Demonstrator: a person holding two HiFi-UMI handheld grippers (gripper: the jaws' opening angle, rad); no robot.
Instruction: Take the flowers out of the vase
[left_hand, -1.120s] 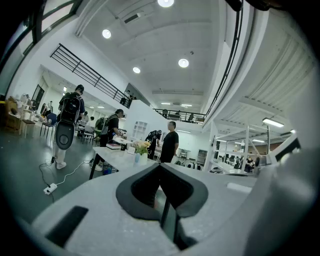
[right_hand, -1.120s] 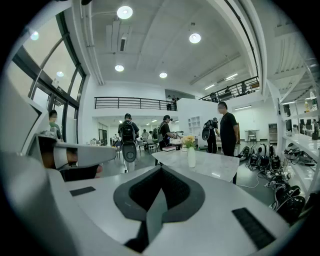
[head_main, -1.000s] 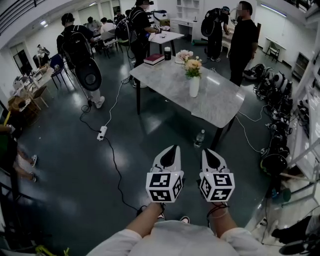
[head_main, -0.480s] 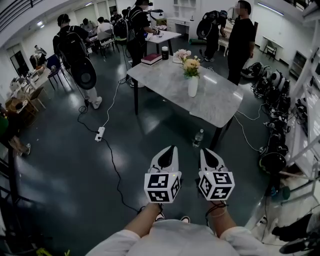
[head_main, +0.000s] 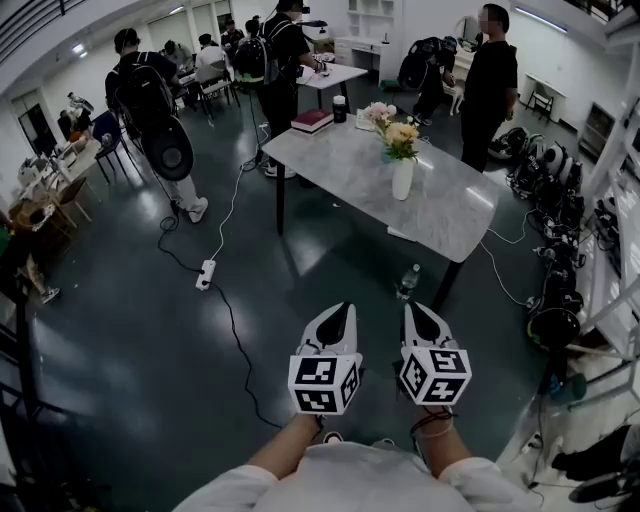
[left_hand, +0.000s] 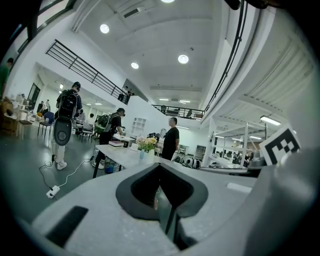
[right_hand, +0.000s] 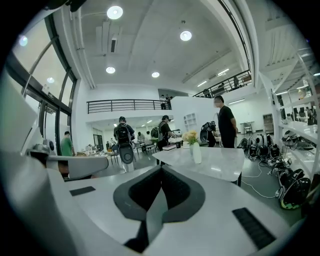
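Note:
A white vase (head_main: 402, 179) with yellow and pink flowers (head_main: 401, 132) stands upright near the middle of a grey marble table (head_main: 340, 160), far ahead of me. The vase (right_hand: 196, 152) and flowers (right_hand: 189, 136) also show in the right gripper view, and the flowers (left_hand: 147, 144) small in the left gripper view. My left gripper (head_main: 346, 312) and right gripper (head_main: 412, 311) are held side by side over the dark floor, well short of the table. Both are shut with nothing between their jaws.
A book (head_main: 311, 120), a dark cup (head_main: 339, 108) and more flowers (head_main: 378, 112) sit at the table's far end. A bottle (head_main: 408, 281) stands on the floor by a table leg. A power strip (head_main: 205, 275) and cables lie at left. Several people stand around; gear lines the right wall.
The table and vase have shifted slightly in the head view as I moved. Both grippers stay shut and side by side. The people at the back have shifted a little.

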